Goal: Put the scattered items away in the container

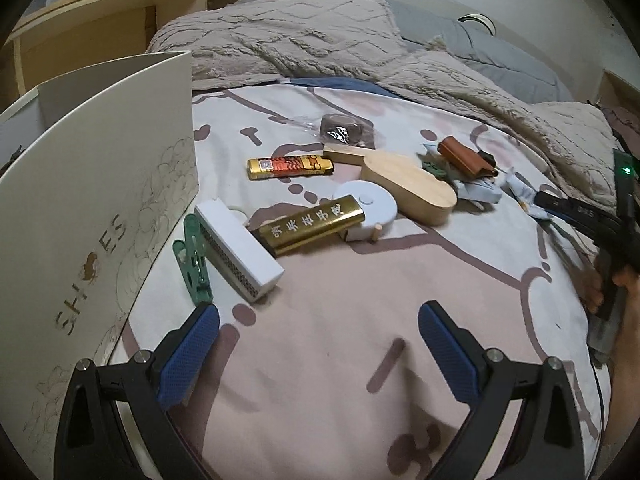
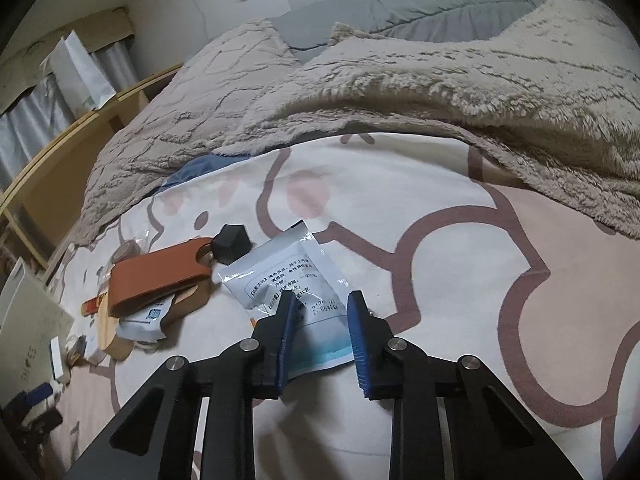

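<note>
My left gripper hangs over the patterned bed sheet with its jaws spread wide and nothing between them. The shoe box stands at my left, its printed wall touching the sheet, and a green clip lies just beside it against a white rectangular box. Further ahead lie a gold bar with Chinese characters, a round white gadget, an oval wooden case and a yellow-red lighter.

My right gripper is down over a white medicine sachet, jaws partly open, one blue pad to either side of the packet's lower part (whether the pads touch it I cannot tell). A brown leather pouch lies to the sachet's left, a small black cube near the pouch's cut-out end. The fluffy beige blanket is bunched up beyond.
</note>
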Demonstrator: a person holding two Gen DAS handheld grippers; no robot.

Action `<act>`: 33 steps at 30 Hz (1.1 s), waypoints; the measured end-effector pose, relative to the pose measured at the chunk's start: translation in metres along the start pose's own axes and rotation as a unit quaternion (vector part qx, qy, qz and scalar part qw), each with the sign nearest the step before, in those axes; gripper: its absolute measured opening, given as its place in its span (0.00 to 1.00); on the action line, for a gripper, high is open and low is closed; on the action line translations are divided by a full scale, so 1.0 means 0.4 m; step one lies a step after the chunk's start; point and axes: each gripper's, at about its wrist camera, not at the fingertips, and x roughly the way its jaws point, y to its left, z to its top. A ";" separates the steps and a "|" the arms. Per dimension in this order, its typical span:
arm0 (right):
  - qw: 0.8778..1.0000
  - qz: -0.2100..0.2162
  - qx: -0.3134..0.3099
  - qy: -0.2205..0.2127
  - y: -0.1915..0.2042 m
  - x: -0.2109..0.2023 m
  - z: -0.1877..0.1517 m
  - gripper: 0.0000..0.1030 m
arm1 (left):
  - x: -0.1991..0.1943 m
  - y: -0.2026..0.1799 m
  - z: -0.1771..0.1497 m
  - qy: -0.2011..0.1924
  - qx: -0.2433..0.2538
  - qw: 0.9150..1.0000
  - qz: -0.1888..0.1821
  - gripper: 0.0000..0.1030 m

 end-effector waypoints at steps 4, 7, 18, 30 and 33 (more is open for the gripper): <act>1.000 0.009 -0.011 -0.010 0.012 -0.020 -0.003 0.08 | 0.011 0.009 0.018 -0.006 -0.018 1.000 -0.011 0.86; 0.999 0.026 -0.010 -0.017 0.012 -0.040 -0.004 0.05 | 0.022 0.016 0.031 -0.002 -0.027 1.000 -0.006 0.79; 0.995 0.083 -0.011 -0.050 0.044 -0.125 0.010 0.04 | 0.047 0.058 0.028 0.001 -0.064 0.997 0.035 0.57; 0.996 0.053 0.052 -0.055 -0.066 -0.125 0.027 0.04 | 0.056 0.102 0.034 0.003 -0.098 0.995 0.025 0.18; 0.995 0.062 0.066 -0.051 -0.080 -0.109 0.038 0.04 | 0.047 0.071 0.027 0.005 -0.063 0.998 0.020 0.18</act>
